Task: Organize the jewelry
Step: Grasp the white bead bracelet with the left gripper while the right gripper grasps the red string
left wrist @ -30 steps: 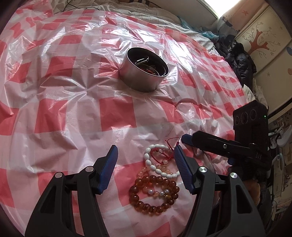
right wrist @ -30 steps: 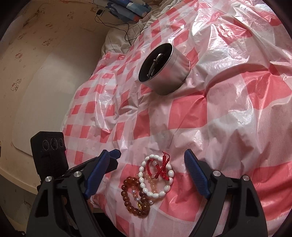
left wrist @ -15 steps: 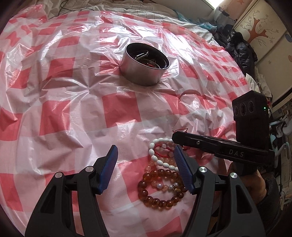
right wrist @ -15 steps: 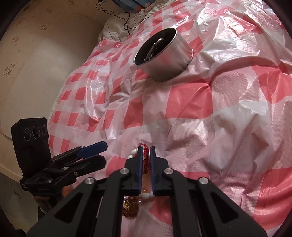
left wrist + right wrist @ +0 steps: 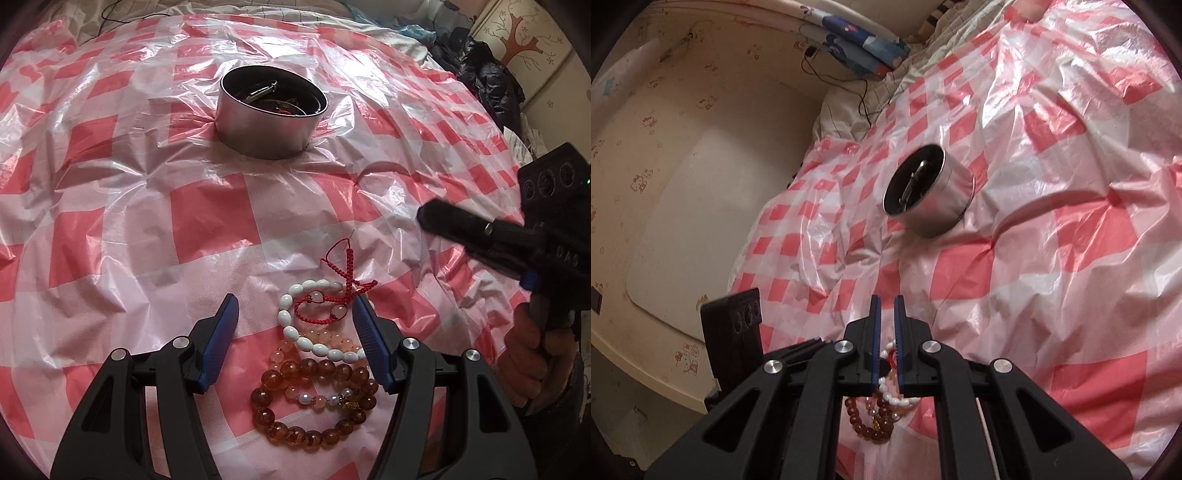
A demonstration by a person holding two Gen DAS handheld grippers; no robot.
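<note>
Several bracelets lie in a heap on the red-and-white checked plastic sheet (image 5: 207,221): a white bead one (image 5: 295,332), a red cord one (image 5: 332,299), a pale pink one (image 5: 332,338) and a big amber one (image 5: 314,406). My left gripper (image 5: 294,298) hovers open just above them, its blue pads either side of the white and red ones without touching. My right gripper (image 5: 424,218) is up and to the right of the heap. Its jaws (image 5: 886,299) are nearly together and opening, with nothing between them. The bracelets (image 5: 882,398) show on the sheet below it.
A round metal tin (image 5: 258,136) with a clip and other pieces inside stands farther up the sheet, also visible as the tin (image 5: 934,206) in the right wrist view. A hand (image 5: 532,354) holds the right gripper. Dark clothes (image 5: 487,74) pile at the bed's right edge.
The right gripper shut over the red cord bracelet, then drew back up and to the right without it. The red cord's tail now lies stretched out. The left gripper edged closer to the heap.
</note>
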